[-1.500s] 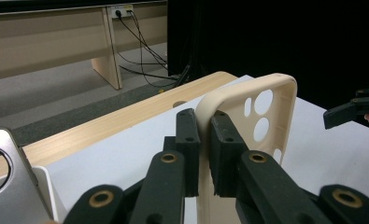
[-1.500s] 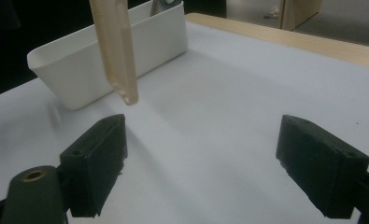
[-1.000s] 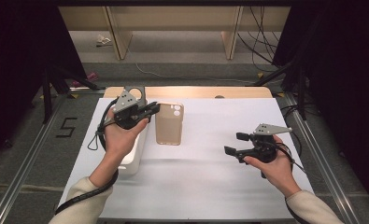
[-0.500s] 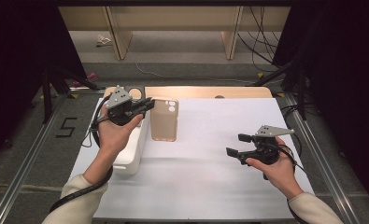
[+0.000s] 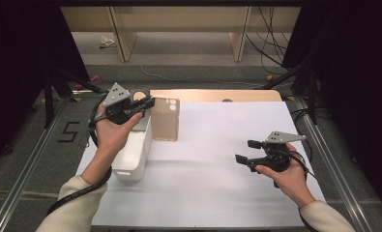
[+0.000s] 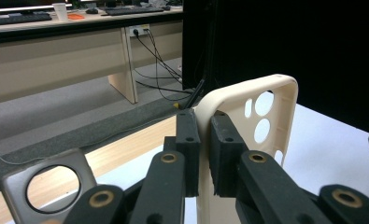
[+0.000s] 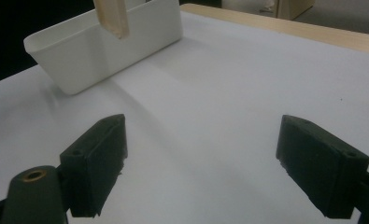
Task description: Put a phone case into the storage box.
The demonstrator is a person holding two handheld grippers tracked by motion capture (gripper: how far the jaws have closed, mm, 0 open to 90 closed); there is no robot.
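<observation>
White bin (image 5: 133, 154) blocks the desk's (image 5: 213, 193) left edge; phone case (image 5: 165, 118) hangs just right of it — beyond that, right of the bin, open desk.

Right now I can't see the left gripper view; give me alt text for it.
The left gripper has its two black jaws clamped on the edge of a beige phone case, held upright with its camera cut-outs showing. Behind lie the white table, its wooden edge, grey floor and a desk with cables.

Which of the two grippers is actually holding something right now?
The left gripper: its jaws are clamped on the edge of the beige phone case, lifted beside the white bin. The right gripper is open over the bare white tabletop.
</observation>
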